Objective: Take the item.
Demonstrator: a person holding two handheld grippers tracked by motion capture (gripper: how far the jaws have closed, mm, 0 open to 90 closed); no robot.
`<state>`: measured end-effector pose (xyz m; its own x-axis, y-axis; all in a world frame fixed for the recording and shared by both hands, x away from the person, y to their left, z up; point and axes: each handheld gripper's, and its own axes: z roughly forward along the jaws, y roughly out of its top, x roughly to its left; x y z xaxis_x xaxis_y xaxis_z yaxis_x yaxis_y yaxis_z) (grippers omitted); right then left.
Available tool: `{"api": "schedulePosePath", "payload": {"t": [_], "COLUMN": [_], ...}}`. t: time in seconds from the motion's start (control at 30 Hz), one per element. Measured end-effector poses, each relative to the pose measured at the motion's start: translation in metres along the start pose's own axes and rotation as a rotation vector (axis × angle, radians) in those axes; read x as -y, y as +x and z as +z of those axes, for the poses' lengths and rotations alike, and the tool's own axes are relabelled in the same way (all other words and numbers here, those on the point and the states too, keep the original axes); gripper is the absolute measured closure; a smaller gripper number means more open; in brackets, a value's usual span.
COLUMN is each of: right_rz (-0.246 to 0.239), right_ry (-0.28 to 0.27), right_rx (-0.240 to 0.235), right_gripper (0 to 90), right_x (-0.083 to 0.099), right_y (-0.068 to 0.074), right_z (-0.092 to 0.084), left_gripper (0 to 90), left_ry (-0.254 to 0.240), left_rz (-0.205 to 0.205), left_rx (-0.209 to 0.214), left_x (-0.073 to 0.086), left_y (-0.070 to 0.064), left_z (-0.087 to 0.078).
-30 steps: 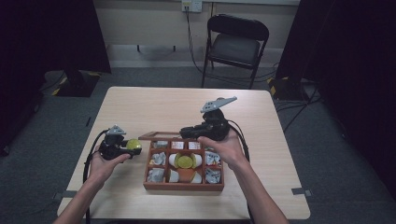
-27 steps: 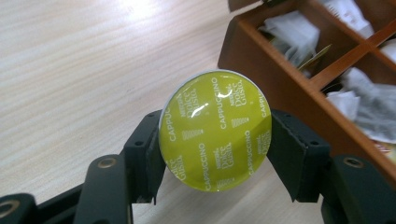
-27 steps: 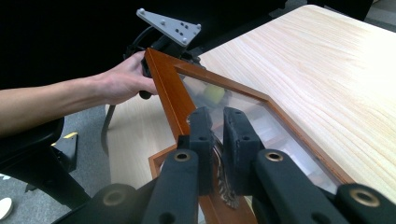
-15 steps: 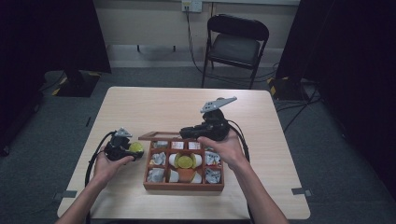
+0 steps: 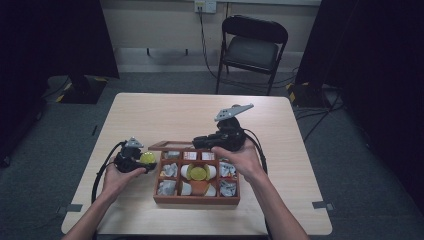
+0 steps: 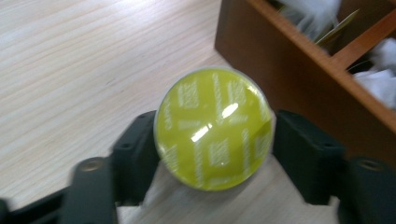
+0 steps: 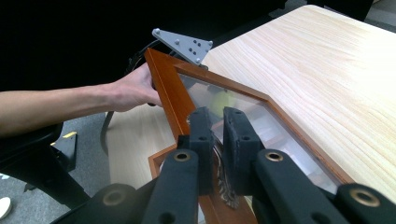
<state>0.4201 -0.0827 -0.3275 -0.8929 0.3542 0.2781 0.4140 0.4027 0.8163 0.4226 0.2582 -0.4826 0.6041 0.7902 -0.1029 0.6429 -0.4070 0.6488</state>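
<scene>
A yellow-green capsule [image 6: 214, 128] sits between the black jaws of my left gripper [image 6: 219, 154] on the table, just left of the wooden box [image 6: 261, 51]. The jaws have just been opening, and a thin gap shows at the right pad. In the high view the left gripper [image 5: 144, 164] and capsule [image 5: 148, 157] lie beside the box [image 5: 195, 200]. My right gripper [image 7: 218, 119] is shut on the small metal pull of the glass-paned lid [image 7: 163, 88] and holds it raised. From above, the right gripper [image 5: 198, 142] is at the lid [image 5: 170, 146] along the box's far side.
The box compartments hold white packets [image 5: 167, 187] and another yellow capsule [image 5: 198, 173] in the middle cell. A black folding chair [image 5: 252, 50] stands beyond the table's far edge. Bare tabletop [image 5: 165, 115] stretches behind the box and to its left.
The left gripper with the capsule has edged slightly toward the box. The right hand and the raised lid have stayed where they were.
</scene>
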Motion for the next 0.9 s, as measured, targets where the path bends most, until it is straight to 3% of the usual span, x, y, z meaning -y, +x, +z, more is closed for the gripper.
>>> {"api": "schedulePosePath", "payload": {"t": [0.13, 0.23, 0.33, 0.47, 0.53, 0.67, 0.77, 0.83, 0.9], "right_rz": [0.000, 0.000, 0.000, 0.000, -0.001, -0.002, -0.001, 0.000, 0.001], "right_ry": [0.000, 0.000, 0.000, 0.001, 0.001, 0.001, 0.001, 0.001, 0.001], "right_rx": [0.000, 0.000, -0.001, 0.000, 0.000, 0.000, 0.000, 0.001, 0.001], "right_gripper": [82.4, 82.4, 82.4, 82.4, 82.4, 82.4, 82.4, 82.4, 82.4], "right_x": [0.000, 0.000, 0.000, 0.000, 0.000, 0.000, 0.000, 0.000, 0.000], "right_y": [0.000, 0.000, 0.000, 0.000, 0.000, 0.000, 0.000, 0.000, 0.000], "right_z": [0.000, 0.000, 0.000, 0.000, 0.000, 0.000, 0.000, 0.000, 0.000], "left_gripper": [22.3, 21.9, 21.6, 19.4, 18.3, 18.7, 18.8, 19.3, 19.8], "left_ry": [-0.006, 0.000, -0.008, -0.005, -0.001, -0.009, 0.027, 0.018, 0.033], "left_rz": [-0.022, 0.014, 0.016, 0.005, -0.002, 0.011, 0.022, 0.018, 0.045], "left_rx": [0.022, 0.026, 0.028, -0.005, 0.020, 0.005, 0.002, -0.017, -0.048], "left_x": [0.000, 0.000, 0.003, 0.012, 0.017, 0.027, 0.034, 0.040, 0.048], "left_y": [-0.001, -0.008, -0.011, -0.014, -0.014, -0.015, -0.014, -0.012, -0.010], "left_z": [-0.006, -0.012, -0.016, -0.024, -0.028, -0.036, -0.041, -0.043, -0.042]}}
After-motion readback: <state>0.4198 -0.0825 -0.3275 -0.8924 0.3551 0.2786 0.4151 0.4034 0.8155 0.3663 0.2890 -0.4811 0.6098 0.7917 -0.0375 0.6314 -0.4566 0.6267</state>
